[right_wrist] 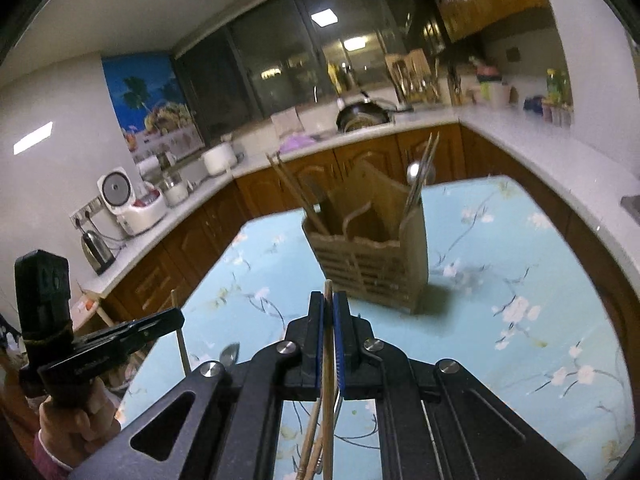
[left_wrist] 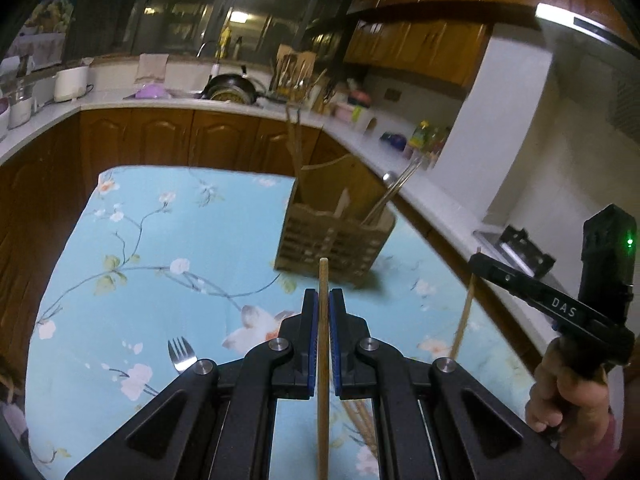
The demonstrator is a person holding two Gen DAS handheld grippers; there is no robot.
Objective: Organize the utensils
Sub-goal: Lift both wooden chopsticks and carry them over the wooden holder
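A wooden caddy (left_wrist: 334, 236) with slatted sides stands upright on the worktop (left_wrist: 160, 248), toward its far right part, with chopsticks (left_wrist: 294, 148) leaning out of its left compartment and a spoon (right_wrist: 416, 174) with metal handles rising from its right one; the middle compartment's contents cannot be made out. The left gripper (left_wrist: 324, 300) is pressed together on a single chopstick (left_wrist: 323, 360), whose tip pokes just past the blue pads toward the caddy. The right gripper (right_wrist: 329, 304) likewise pinches its own chopstick (right_wrist: 328, 380), and in the left view that stick hangs down from the gripper, which a hand (left_wrist: 560, 392) holds at the right edge. A fork (left_wrist: 181, 354) lies on the worktop near the left gripper, and more chopsticks (left_wrist: 362, 420) lie below the grippers. The worktop is covered by a pale blue cloth (right_wrist: 500, 280) printed with white blossoms and thin branches. Around it runs a white counter (left_wrist: 168, 102) on brown wooden cabinets (left_wrist: 168, 140), carrying a rice cooker (right_wrist: 132, 204), a kettle (right_wrist: 96, 252), a dark pan (right_wrist: 362, 116) and bottles (left_wrist: 424, 136). Dark windows (right_wrist: 260, 68) reflect ceiling lights, and a tropical poster (right_wrist: 148, 96) hangs on the left wall.
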